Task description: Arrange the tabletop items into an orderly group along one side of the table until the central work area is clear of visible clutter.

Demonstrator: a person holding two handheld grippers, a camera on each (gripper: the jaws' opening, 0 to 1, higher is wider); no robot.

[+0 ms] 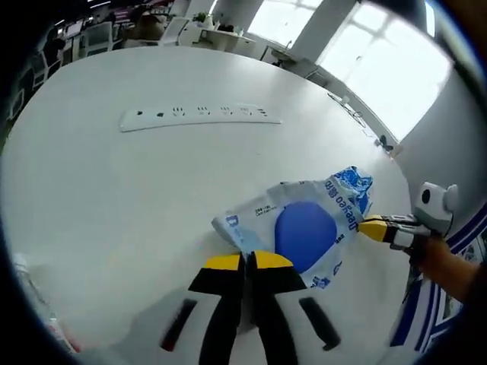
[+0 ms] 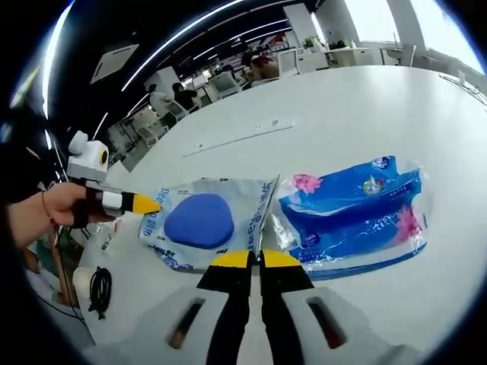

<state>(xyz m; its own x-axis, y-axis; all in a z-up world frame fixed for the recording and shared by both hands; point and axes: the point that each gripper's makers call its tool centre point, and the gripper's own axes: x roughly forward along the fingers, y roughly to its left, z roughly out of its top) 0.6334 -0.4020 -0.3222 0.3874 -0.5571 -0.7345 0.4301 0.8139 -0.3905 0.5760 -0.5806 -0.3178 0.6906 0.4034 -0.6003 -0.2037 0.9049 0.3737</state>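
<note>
Between both shut tools [image 2: 253, 258], mask packet [image 2: 205, 220] lies flat, long axis left-right.

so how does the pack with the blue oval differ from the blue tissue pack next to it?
The oval pack is mostly white or clear film with one solid blue oval; the tissue pack is blue almost all over, with pink patches. In the right gripper view the oval pack is squarer, the tissue pack longer. Both hand-held grippers pinch the oval pack's edges; the tissue pack lies free. Both are crinkly plastic packs lying flat on the white table, edges meeting.
</note>
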